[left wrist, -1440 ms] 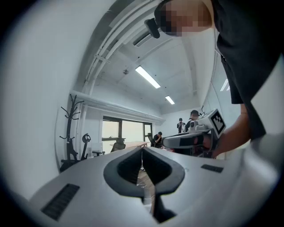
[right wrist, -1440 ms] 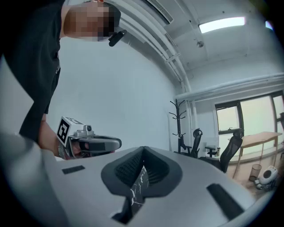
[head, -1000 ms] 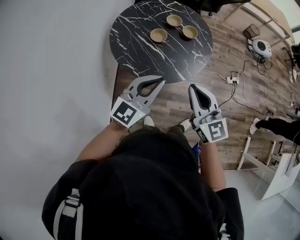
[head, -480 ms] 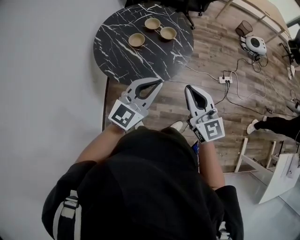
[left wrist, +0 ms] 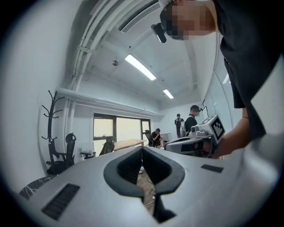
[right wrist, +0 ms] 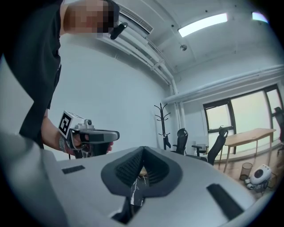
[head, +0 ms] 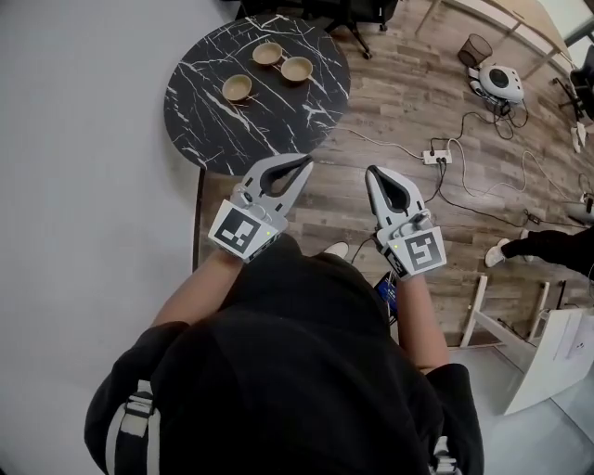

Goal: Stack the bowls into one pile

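Three tan bowls stand apart on a round black marble table [head: 209, 121]: one at the left [head: 238, 88], one at the back [head: 267, 53], one at the right [head: 297, 69]. Both grippers are held over the wooden floor, short of the table's near edge. My left gripper [head: 303, 165] is shut with nothing in it; its jaws also meet empty in the left gripper view [left wrist: 142, 149]. My right gripper [head: 373, 173] is likewise shut and empty, seen again in the right gripper view [right wrist: 143, 149]. Each gripper view shows the other gripper beside it.
A power strip [head: 436, 156] with trailing cables lies on the floor to the right. Beyond it are a round white device [head: 499, 82] and a waste basket [head: 474, 46]. A person's leg [head: 548, 249] shows at the right edge. A chair base [head: 357, 19] stands behind the table.
In the head view the table with its bowls has slid left and looks smaller and farther off. Both grippers stay shut in front of the body.
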A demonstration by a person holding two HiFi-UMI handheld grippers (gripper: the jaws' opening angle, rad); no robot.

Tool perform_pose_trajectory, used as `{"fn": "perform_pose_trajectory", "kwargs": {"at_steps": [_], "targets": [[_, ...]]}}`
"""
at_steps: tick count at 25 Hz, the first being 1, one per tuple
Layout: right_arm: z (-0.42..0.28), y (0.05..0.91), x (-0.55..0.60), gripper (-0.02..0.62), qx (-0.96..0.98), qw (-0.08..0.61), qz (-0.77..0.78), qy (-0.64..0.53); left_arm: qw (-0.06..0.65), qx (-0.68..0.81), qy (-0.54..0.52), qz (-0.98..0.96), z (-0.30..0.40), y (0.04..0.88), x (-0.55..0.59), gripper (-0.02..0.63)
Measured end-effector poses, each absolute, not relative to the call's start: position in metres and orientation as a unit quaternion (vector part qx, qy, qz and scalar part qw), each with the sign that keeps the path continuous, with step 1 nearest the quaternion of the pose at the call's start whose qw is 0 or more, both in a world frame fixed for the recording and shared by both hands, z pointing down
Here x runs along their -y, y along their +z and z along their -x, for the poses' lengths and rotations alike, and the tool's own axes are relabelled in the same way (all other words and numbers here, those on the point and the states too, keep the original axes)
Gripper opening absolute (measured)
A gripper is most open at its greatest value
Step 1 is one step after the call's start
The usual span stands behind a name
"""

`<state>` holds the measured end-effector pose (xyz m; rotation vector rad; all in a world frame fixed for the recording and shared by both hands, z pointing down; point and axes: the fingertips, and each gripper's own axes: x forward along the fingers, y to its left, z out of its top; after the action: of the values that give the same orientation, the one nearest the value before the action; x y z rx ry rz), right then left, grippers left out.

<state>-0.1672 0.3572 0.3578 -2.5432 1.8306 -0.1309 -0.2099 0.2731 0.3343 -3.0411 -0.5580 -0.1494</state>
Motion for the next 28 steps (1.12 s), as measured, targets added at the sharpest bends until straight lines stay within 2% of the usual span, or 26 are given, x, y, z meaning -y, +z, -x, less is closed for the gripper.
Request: {"fn": "perform_pose_trajectory", "kwargs": {"at_steps": [13, 28], "targets": [[0.103, 0.377, -0.356, -0.009, -0.606, -0.007, 0.793, -0.055, 0.007, 0.172, -0.054, 0.984, 0.142, 0.357, -0.283, 0.005], [-0.023, 0.39, -0.214, -0.009, -0.663, -0.064, 0.743, -0.072, 0.003, 0.113, -0.024, 0.993, 0.02, 0.366, -0.143, 0.005]]}}
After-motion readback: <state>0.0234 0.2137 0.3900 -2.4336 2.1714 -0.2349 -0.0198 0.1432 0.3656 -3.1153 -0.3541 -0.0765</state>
